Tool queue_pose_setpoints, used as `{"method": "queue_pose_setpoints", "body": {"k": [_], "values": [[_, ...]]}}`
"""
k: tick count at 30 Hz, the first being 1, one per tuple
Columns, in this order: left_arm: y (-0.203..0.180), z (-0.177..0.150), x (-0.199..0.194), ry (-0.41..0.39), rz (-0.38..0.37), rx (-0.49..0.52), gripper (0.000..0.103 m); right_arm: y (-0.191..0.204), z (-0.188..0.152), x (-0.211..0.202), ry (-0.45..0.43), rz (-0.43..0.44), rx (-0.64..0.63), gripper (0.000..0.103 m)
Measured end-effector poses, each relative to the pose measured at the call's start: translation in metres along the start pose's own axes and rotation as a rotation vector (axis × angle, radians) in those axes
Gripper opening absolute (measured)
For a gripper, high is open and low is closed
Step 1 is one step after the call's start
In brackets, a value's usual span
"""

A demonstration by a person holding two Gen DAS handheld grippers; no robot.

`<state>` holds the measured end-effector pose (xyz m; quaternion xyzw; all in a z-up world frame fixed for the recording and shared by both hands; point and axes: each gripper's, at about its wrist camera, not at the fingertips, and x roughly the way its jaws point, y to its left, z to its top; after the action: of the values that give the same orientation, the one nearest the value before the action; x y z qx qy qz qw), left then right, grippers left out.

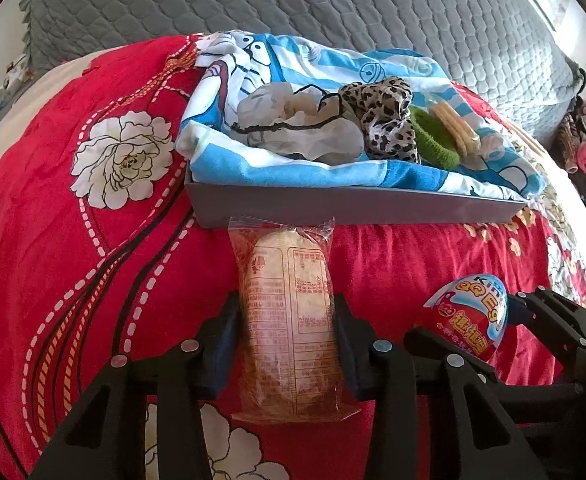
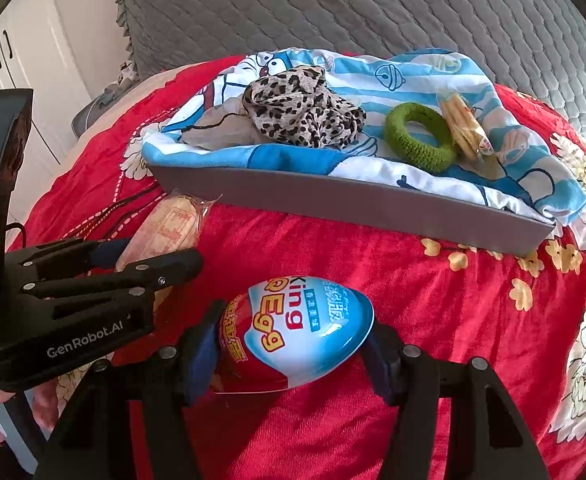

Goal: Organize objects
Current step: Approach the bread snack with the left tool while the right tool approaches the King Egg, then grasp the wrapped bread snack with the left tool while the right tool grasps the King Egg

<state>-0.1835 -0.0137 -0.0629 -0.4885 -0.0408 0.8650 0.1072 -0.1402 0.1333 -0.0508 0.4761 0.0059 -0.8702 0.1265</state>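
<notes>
left hand-held gripper [image 1: 287,344] is partly closed, both pads pressed to the long sides of the wrapped snack cake [image 1: 289,316], which lies flat on the red bedspread [image 1: 93,260]. looks like a grip, low on the packet, with plenty of it sticking out ahead toward the tray. right hand-held gripper [image 2: 295,344] sits just beside it, about half closed, pads clamped on the two flanks of the king egg [image 2: 293,332], blue end pointing forward.

risks from here: that egg is smooth, rounded foil-plastic, and the pads meet it on curved sides, so i'd judge a squeeze or a jerk could pop it out forward. the cake is soft and its wrapper slippery; too much pinch crushes it, too little and it slides inside the film. the two grippers are nearly touching, so lifting together could knock them.

farther out, the grey tray [image 2: 373,204] lies toward the headboard end of the bed, lined with a blue cartoon cloth [image 2: 433,76], already carrying a leopard scrunchie [image 2: 301,116], a green hair tie [image 2: 417,136] and a small packet [image 2: 465,128]. its front wall stands between both items and their likely landing spot.
</notes>
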Motion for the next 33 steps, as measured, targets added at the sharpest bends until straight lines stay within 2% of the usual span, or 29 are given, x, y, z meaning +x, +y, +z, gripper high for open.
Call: {"method": "queue_pose_setpoints", "body": {"k": [24, 33], "values": [[-0.007, -0.001, -0.028, -0.048, 0.007, -0.001, 0.044, 0.003, 0.004, -0.014, -0.013, -0.036, -0.050, 0.062], [-0.014, -0.004, -0.043, -0.073, 0.016, -0.001, 0.044, 0.003, 0.006, -0.034, -0.043, -0.050, -0.064, 0.062]]}}
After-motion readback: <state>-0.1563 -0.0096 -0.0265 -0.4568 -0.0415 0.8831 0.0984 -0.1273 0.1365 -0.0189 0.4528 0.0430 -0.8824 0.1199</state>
